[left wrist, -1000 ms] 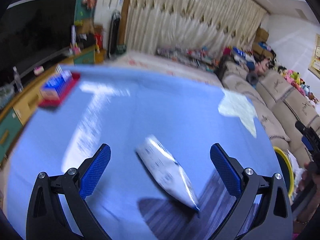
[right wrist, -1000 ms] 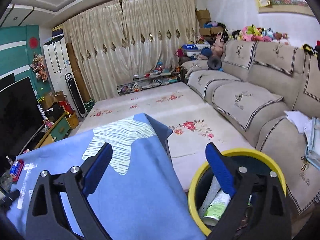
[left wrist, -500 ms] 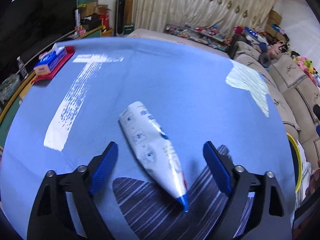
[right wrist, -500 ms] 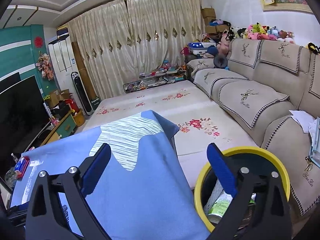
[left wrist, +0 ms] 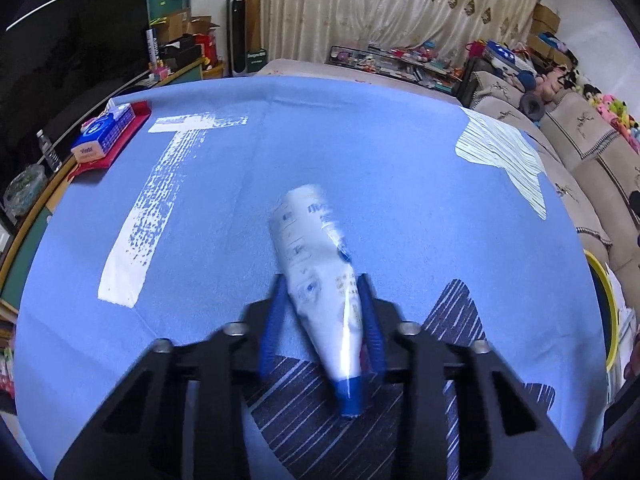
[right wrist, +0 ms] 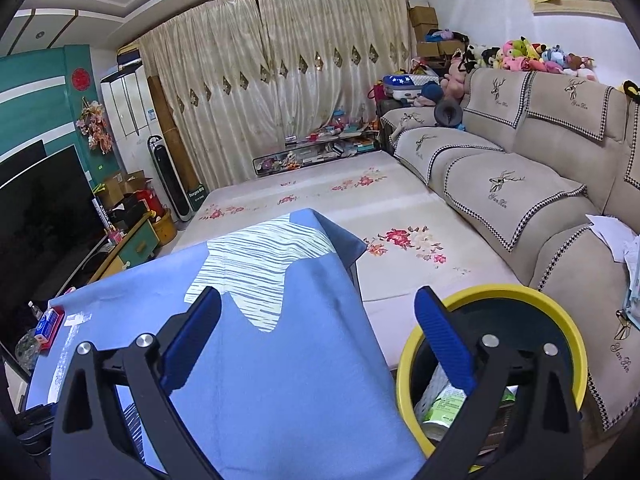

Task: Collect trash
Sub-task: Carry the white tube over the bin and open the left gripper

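Crumpled white plastic wrapper with blue end [left wrist: 320, 280]: lying on blue-clothed tabletop [left wrist: 400, 160], now between the blue pads of left hand-held gripper [left wrist: 322, 312]. Jaws have just been closing from wide and now pinch its narrow end. Judged ready to lift. Right hand-held gripper [right wrist: 318, 328]: wide, empty, over yellow-rimmed round bin [right wrist: 560, 312] beside the tabletop, some trash already inside.

The left gripper [left wrist: 323, 280] has just been closing, and its blue pads now flank the white tube [left wrist: 320, 280] with the blue cap. Motion blur prevents confirming firm contact, though both pads appear to touch it. The tube lies on the blue tablecloth [left wrist: 400, 168]. A tissue pack [left wrist: 102, 136] rests on a red tray [left wrist: 116, 148] at the far left corner.
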A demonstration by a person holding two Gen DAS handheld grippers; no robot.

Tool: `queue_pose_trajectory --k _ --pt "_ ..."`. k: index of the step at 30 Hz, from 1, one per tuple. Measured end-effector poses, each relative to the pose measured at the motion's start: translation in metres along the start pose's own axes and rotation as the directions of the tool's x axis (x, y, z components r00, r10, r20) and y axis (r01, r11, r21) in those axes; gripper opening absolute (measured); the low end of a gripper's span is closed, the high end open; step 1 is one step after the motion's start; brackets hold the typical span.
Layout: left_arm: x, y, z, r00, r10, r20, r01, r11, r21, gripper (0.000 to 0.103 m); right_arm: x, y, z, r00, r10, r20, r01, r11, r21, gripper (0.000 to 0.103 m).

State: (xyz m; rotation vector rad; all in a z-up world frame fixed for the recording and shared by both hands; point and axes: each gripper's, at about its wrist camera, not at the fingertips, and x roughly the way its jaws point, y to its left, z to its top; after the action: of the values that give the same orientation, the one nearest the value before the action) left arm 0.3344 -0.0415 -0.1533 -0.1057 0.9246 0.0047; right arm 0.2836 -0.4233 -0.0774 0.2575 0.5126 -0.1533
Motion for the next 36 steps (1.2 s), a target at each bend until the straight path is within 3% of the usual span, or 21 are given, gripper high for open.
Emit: queue_pose_trajectory --k 2,10,16,19,28,36 --pt "-0.006 -0.001 0.001 1.0 -0.01 0.01 0.01 1.0 0.014 0.022 0.0 -0.001 0.001 1.0 0.0 0.002 0.0 1.0 0.003 0.092" --pt "-0.06 -0.036 -0.004 0.99 -0.098 0.098 0.084 0.986 0.146 0.022 -0.012 -0.015 0.005 0.998 -0.031 0.047 0.029 0.999 0.044 0.092" --pt "-0.086 -0.085 -0.012 0.973 -0.216 0.083 0.188 0.948 0.256 0.022 -0.031 -0.034 0.014 0.985 -0.143 0.101 0.137 0.989 0.062 0.092" --pt "-0.094 -0.115 -0.015 0.957 -0.283 0.061 0.251 0.917 0.31 0.022 -0.051 -0.055 0.018 0.968 -0.212 0.134 0.202 0.976 0.087 0.095" --pt "-0.093 -0.22 -0.013 0.897 -0.436 -0.075 0.425 0.802 0.42 0.022 -0.09 -0.138 0.016 0.964 -0.246 0.097 0.227 0.958 0.176 0.096" --pt "-0.063 -0.322 -0.017 0.855 -0.464 -0.232 0.515 0.705 0.487 0.022 -0.115 -0.196 -0.002 0.949 -0.302 0.094 0.27 0.928 0.258 0.096"
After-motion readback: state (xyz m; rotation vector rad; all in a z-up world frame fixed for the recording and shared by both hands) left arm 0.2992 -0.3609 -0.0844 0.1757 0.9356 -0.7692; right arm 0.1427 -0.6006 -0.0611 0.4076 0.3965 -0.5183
